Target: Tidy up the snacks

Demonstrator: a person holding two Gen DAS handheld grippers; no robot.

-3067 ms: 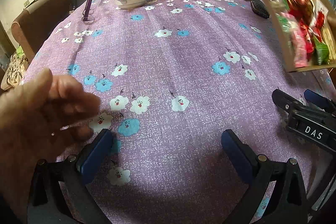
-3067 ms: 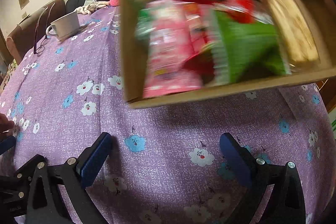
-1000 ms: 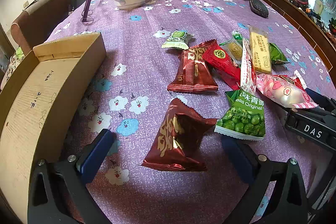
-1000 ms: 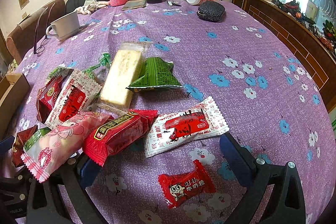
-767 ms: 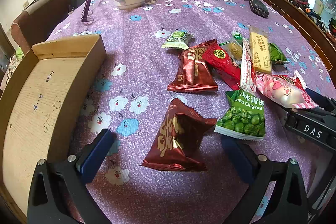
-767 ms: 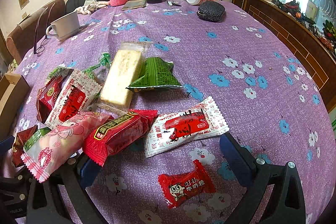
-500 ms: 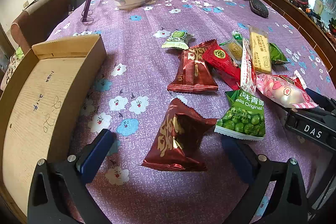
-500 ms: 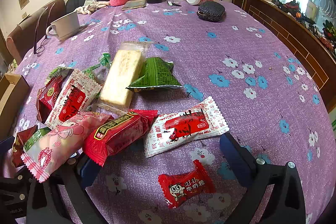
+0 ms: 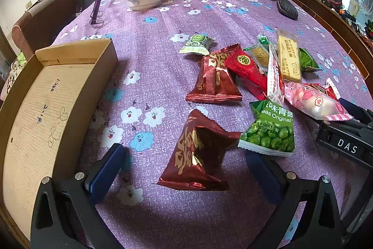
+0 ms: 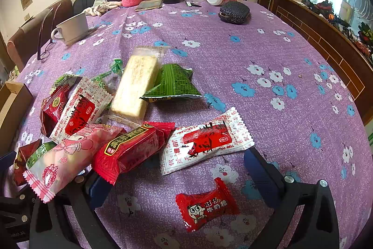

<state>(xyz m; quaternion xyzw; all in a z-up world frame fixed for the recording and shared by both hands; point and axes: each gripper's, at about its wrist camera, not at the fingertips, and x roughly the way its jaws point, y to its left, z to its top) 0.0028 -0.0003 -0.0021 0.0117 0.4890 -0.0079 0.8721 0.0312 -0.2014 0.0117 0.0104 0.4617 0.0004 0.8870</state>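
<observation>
While both grippers sit low over the purple floral tablecloth (image 9: 209, 15), the shallow brown cardboard box (image 9: 46, 109) lies at the far left of the left wrist view, open side up, with blue and black pen scribbles on its floor that cannot be read. Its right wall runs just beside the left gripper (image 9: 184, 167), whose 2 blue-padded fingers (image 9: 105, 169) stand wide apart and hold nothing. Between them lies a crumpled dark red foil packet with gold characters (image 9: 198, 155). A strip of bare cloth separates the box from the snacks. Right of the foil packet, a green pea bag reading "Original" (image 9: 270, 127) touches it. Behind sit a second dark red foil packet (image 9: 213, 78), a bright red packet with a round yellow-green emblem (image 9: 247, 67) and a long yellow biscuit bar in clear wrap (image 9: 288, 55). A pink cartoon-printed packet (image 9: 312, 102) rests over the right gripper's body, labelled "DAS".

Seen from the right wrist, the right gripper (image 10: 184, 176) is also spread open and empty. A red bar packet with a yellow-edged label (image 10: 132, 151) overlaps its left finger (image 10: 98, 188), and a white packet printed "KIDS WELL" (image 10: 205, 139) lies just beside the right finger. A small red candy with a cartoon face (image 10: 205, 204) lies between the fingers. Rightward, the cloth is bare up to the table's wooden edge (image 10: 338, 43).
</observation>
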